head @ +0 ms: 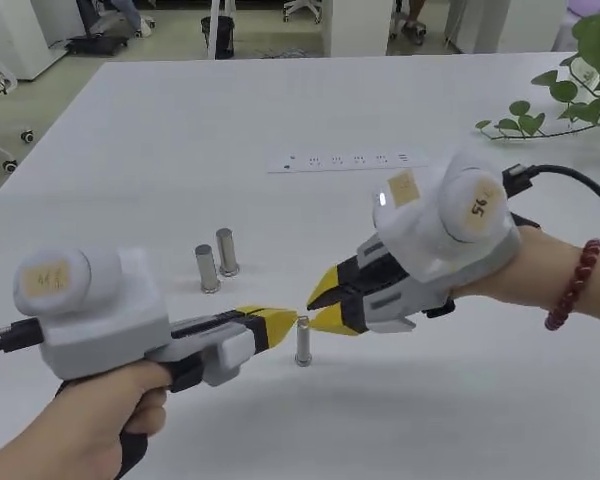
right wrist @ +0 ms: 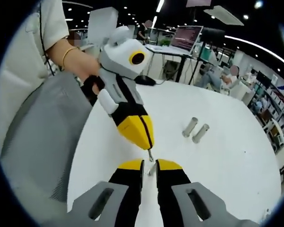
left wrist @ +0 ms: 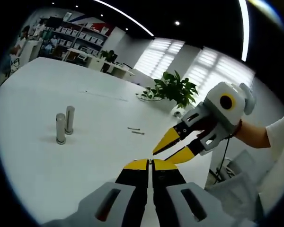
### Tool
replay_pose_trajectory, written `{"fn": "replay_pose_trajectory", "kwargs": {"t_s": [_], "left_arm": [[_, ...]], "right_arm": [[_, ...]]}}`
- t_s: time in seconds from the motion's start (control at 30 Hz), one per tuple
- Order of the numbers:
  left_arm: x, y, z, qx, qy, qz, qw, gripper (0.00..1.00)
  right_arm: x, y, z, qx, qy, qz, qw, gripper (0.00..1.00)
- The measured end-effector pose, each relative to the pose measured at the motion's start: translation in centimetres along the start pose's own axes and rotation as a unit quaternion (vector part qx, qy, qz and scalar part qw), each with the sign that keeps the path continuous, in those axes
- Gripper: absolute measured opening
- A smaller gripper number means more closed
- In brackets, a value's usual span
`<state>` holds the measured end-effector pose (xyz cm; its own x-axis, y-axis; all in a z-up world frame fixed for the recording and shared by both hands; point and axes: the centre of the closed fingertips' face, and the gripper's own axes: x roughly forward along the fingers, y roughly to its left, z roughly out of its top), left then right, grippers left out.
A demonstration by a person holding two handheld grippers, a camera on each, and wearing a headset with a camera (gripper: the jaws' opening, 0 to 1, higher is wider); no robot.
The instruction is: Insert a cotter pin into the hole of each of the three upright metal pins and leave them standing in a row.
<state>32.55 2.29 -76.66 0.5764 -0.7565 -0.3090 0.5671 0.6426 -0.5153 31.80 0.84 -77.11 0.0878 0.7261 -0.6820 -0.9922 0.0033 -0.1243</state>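
We record: left gripper [head: 285,320], claw pinching a cotter pin [right wrist: 150,153]; right gripper [head: 312,312], claw spread, beside upright metal pin [head: 303,345]; second pin [head: 208,268] and third pin [head: 226,251] nearer the worktop [head: 280,110]'s left edge.

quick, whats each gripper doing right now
Left gripper: shut; whether it holds anything cannot be told.
Right gripper: open, jaws parted by the short upright grey metal pin.

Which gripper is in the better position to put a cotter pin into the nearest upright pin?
Left. The left gripper is shut on what looks like a cotter pin, right at the top of the nearest pin. The right gripper is open beside it, holding nothing.
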Motion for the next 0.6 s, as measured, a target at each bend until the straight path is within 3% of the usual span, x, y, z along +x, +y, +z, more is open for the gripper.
{"fn": "replay_pose_trajectory", "kwargs": {"t_s": [0.17,0.27,0.47,0.6], "left_arm": [[-0.2,-0.4,-0.2,0.034,0.006,-0.014,0.9993,0.00],[-0.3,-0.8,-0.3,0.055,0.008,-0.026,0.9981,0.00],[-0.7,-1.7,-0.6,0.100,0.020,-0.054,0.9933,0.00],[-0.8,-2.0,-0.8,0.120,0.029,-0.065,0.9902,0.00]], "right_arm": [[-0.1,0.6,-0.4,0.064,-0.008,0.025,0.9976,0.15],[-0.2,1.3,-0.3,0.106,-0.016,0.053,0.9928,0.17],[-0.4,1.6,-0.4,0.123,-0.025,0.073,0.9894,0.17],[-0.7,2.3,0.2,0.144,-0.042,0.100,0.9837,0.17]]}}
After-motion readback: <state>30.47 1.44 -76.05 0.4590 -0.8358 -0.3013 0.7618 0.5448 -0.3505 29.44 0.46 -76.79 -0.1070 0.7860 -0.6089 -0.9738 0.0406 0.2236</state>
